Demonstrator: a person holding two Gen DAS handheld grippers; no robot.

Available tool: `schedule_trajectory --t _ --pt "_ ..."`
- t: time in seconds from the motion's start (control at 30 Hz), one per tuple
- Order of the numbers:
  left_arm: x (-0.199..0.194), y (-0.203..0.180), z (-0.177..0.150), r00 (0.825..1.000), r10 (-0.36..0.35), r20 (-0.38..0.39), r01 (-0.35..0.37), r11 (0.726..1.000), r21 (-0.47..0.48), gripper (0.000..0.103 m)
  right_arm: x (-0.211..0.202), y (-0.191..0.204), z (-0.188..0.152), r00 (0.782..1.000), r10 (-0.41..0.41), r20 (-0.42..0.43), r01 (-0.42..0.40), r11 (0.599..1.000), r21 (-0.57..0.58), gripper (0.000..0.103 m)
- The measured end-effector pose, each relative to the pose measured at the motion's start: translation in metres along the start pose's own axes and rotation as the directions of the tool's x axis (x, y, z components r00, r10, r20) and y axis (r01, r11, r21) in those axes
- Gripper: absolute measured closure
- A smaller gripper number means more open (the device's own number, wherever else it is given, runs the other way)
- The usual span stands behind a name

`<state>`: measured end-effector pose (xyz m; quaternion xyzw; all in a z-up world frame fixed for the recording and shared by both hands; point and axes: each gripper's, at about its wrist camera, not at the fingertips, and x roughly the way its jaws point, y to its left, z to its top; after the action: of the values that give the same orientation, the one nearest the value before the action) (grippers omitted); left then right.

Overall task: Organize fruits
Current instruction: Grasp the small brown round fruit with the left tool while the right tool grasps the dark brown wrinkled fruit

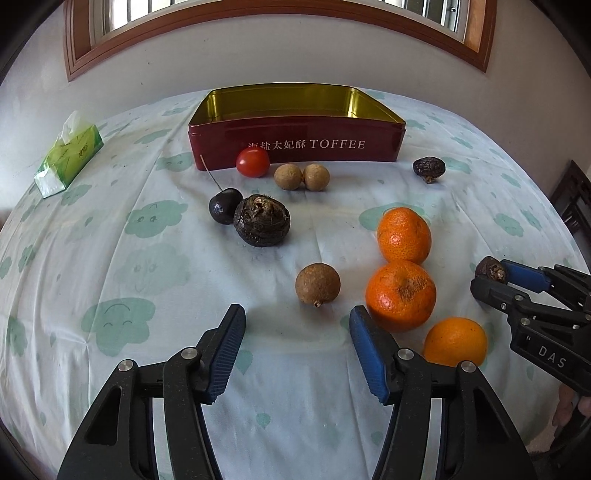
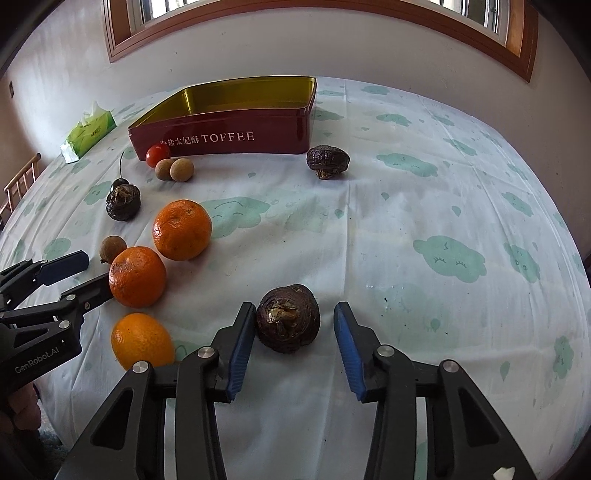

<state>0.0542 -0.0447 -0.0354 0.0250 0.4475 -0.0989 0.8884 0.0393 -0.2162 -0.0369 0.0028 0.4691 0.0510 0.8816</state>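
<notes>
A red TOFFEE tin (image 1: 295, 144) (image 2: 229, 138) stands open at the back of the table. In front of it lie a cherry tomato (image 1: 252, 162), two longans (image 1: 301, 177), a dark cherry (image 1: 224, 205), a water chestnut (image 1: 262, 220), a dried fruit (image 1: 428, 168) (image 2: 328, 159), a longan (image 1: 317, 284) and three oranges (image 1: 401, 295) (image 2: 137, 277). My left gripper (image 1: 297, 325) is open, just short of the near longan. My right gripper (image 2: 294, 321) is open around a second water chestnut (image 2: 288, 317), left pad touching it.
A green tissue pack (image 1: 68, 155) (image 2: 88, 133) lies at the back left. The table wears a white cloth with green cloud prints (image 2: 443, 221). A wall and a wooden window frame (image 1: 280, 22) stand behind. A chair (image 2: 18, 184) stands at the left edge.
</notes>
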Motion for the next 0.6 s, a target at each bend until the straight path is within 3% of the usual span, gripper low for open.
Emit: schedule_trajectory --t 0.33,0.5,0.6 --pt "0.011 -0.001 0.015 1.000 0.011 0.008 -0.011 1.000 -0.004 0.056 0.003 -0.002 0.004 1.000 0.004 0.010 -0.004 1.000 0.000 0.062" --pt "0.009 -0.002 0.014 1.000 0.020 0.015 -0.020 1.000 -0.002 0.074 0.003 -0.002 0.004 1.000 0.002 0.011 -0.002 1.000 -0.002 0.062" --pt "0.009 -0.002 0.013 1.000 0.019 0.016 -0.019 1.000 -0.002 0.077 0.003 0.000 0.003 1.000 0.000 0.016 0.000 1.000 -0.006 0.062"
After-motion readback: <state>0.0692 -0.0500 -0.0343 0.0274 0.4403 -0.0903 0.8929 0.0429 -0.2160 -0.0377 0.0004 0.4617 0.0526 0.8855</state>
